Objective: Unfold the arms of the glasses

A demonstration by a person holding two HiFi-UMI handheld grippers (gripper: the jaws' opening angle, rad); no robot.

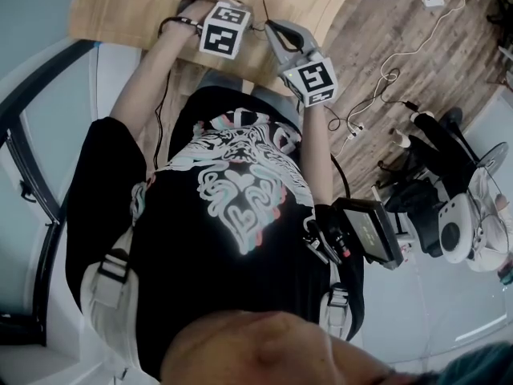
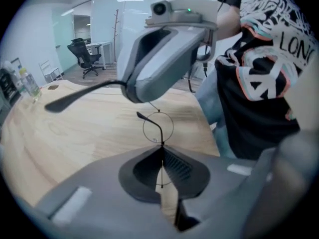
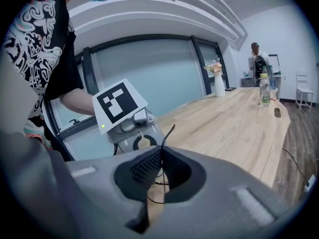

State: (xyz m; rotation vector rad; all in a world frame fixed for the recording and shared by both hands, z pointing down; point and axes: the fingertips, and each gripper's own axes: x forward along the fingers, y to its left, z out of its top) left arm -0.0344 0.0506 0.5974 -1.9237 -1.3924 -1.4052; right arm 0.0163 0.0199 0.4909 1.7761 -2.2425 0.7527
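Note:
Thin black wire-rimmed glasses (image 2: pixel 158 127) hang over the wooden table (image 2: pixel 75 133), held between both grippers. My left gripper (image 2: pixel 161 147) is shut on the frame beside one round lens, and a slim arm (image 2: pixel 145 118) curves away to the left above it. My right gripper (image 3: pixel 162 148) is shut on a thin arm whose tip (image 3: pixel 171 132) pokes up past the pads. In the head view the two marker cubes sit close together, left gripper (image 1: pixel 240 24) and right gripper (image 1: pixel 276 32), with the glasses (image 1: pixel 263 14) as a faint wire between them.
The table's near curved edge (image 1: pixel 240 74) lies just ahead of the person's body. At the table's far end stand a vase of flowers (image 3: pixel 220 83) and a bottle (image 3: pixel 264 91). An office chair (image 2: pixel 82 54) stands beyond the table. Cables (image 1: pixel 385 79) lie on the floor at right.

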